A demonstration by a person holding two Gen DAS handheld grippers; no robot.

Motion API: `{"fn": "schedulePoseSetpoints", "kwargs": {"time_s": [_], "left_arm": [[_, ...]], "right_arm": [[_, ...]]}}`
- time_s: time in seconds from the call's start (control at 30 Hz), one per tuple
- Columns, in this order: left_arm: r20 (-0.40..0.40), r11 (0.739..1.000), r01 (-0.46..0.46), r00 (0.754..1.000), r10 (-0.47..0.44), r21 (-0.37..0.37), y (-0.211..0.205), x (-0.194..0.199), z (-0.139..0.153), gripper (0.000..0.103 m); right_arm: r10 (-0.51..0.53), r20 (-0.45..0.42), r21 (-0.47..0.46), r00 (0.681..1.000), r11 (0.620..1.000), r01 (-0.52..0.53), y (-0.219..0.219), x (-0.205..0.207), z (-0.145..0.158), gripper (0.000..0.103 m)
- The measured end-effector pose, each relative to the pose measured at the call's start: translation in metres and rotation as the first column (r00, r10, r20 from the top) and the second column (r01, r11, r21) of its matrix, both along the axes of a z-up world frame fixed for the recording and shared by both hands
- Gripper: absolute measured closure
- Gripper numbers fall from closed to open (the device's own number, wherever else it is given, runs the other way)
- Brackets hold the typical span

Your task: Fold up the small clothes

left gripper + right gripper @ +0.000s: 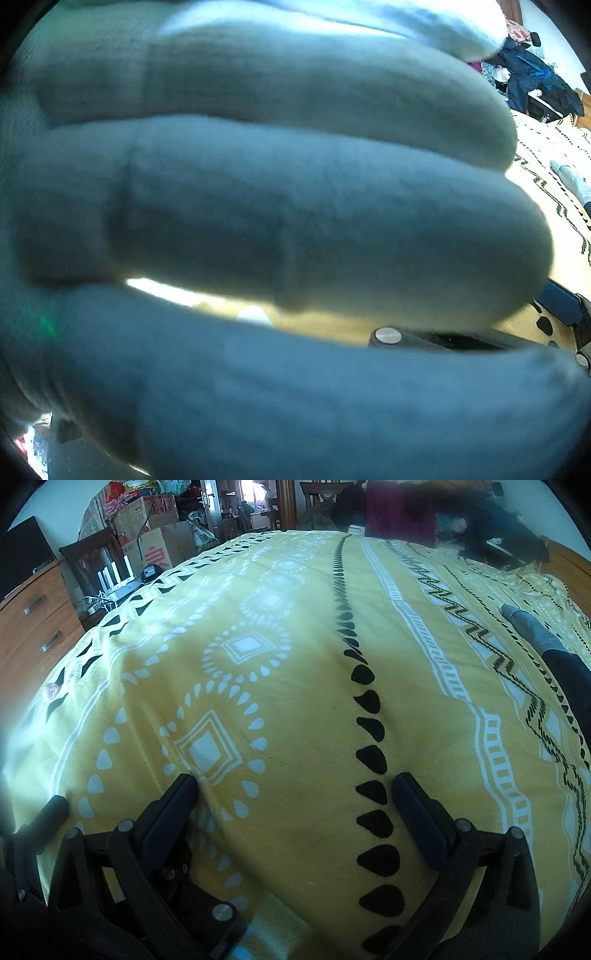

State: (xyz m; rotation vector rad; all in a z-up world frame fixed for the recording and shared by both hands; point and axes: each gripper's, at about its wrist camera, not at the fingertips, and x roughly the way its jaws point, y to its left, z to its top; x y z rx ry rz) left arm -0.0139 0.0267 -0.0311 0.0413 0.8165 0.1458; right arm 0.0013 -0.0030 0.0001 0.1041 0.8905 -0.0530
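Right tongs (pixel 293 786) spread wide over bare bedspread (pixel 295 716), grey garment (pixel 532 631) far off right, left tongs' state unreadable behind gloved fingers (pixel 295 221) — blind grab risks snagging bedspread instead.

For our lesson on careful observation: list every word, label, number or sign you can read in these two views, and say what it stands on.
No text can be read with certainty.
Cardboard box beyond the yellow bedspread: one large red character, too blurred and cut off to quote.
Stacked boxes behind it: printing too small to read.
Left wrist view: gloved fingers cover the lens; no text shows.
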Motion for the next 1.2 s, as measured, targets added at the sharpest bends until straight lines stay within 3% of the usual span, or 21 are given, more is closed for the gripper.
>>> {"fn": "schedulePoseSetpoints", "kwargs": {"time_s": [1.2], "left_arm": [[0.004,1.000,0.000,1.000,0.000,0.016,-0.0006,-0.0002,0.0013,0.000]], "right_arm": [[-0.001,-0.005,-0.001,1.000,1.000,0.001,0.0012,0.0000,0.0000,0.000]]}}
